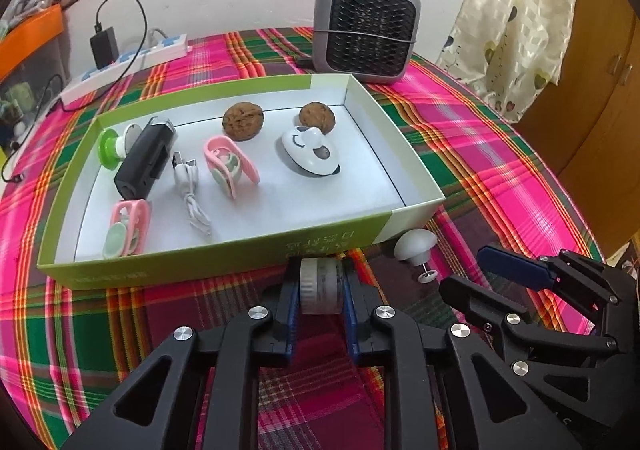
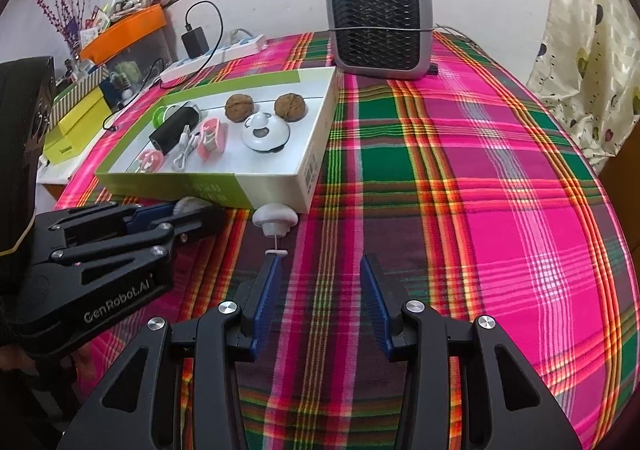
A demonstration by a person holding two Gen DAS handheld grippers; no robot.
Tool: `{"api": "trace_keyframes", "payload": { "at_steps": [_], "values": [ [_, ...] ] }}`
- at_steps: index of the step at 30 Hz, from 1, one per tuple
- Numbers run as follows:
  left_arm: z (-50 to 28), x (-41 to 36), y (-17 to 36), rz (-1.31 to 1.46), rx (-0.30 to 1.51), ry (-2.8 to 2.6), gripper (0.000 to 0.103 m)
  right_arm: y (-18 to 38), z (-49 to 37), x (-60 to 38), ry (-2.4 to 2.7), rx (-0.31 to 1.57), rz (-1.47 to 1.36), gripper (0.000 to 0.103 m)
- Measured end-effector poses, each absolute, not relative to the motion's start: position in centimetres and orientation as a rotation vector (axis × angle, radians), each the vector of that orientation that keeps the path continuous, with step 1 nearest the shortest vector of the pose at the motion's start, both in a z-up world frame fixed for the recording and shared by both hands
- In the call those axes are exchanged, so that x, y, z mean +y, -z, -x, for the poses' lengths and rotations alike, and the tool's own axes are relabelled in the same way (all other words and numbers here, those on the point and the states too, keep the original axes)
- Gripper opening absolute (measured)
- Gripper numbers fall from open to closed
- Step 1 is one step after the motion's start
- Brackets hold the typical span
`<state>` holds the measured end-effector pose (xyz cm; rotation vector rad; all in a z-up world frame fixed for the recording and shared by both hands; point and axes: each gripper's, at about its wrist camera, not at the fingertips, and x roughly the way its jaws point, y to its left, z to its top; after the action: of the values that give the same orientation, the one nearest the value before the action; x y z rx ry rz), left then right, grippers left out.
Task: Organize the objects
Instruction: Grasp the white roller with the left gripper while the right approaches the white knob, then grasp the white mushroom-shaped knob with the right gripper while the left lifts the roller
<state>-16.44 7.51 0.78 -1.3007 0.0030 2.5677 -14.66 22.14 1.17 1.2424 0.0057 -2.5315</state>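
Note:
My left gripper (image 1: 321,264) is shut on a small white roll (image 1: 322,286) just in front of the green and white box (image 1: 224,254). The right wrist view shows that gripper (image 2: 192,216) from the side, at the box's (image 2: 168,186) front wall. A white mushroom-shaped knob (image 1: 414,246) lies on the cloth by the box's near right corner. My right gripper (image 2: 320,266) stands open just short of the knob (image 2: 274,218), with nothing between its fingers. In the box lie two walnuts (image 1: 243,121), a white panda-face piece (image 1: 310,152), pink cable winders (image 1: 230,166), a white cable (image 1: 188,186) and a black device (image 1: 144,158).
A grey fan heater (image 1: 366,30) stands behind the box. A white power strip (image 1: 128,62) with a black charger lies at the back left. The plaid cloth (image 2: 480,210) stretches bare to the right. A curtain (image 1: 512,22) and a wooden cupboard (image 1: 600,90) stand beyond the table's right edge.

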Motion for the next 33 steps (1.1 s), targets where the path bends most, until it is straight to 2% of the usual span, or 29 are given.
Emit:
{"api": "trace_keyframes", "payload": {
  "at_steps": [20, 30, 33],
  "values": [
    [15.4, 4.1, -0.6, 1.297, -0.078, -2.603, 0.017, -1.1, 16.0, 19.0, 2.517, 0.041, -1.229, 0.042],
    [15.2, 3.9, -0.5, 1.273, -0.077, -2.596, 0.017, -1.1, 16.4, 18.9, 2.543, 0.0, -1.226, 0.042],
    [15.2, 3.9, -0.5, 1.269, -0.076, -2.596, 0.017, -1.1, 16.4, 18.8, 2.561, 0.012, -1.232, 0.036]
  ]
}}
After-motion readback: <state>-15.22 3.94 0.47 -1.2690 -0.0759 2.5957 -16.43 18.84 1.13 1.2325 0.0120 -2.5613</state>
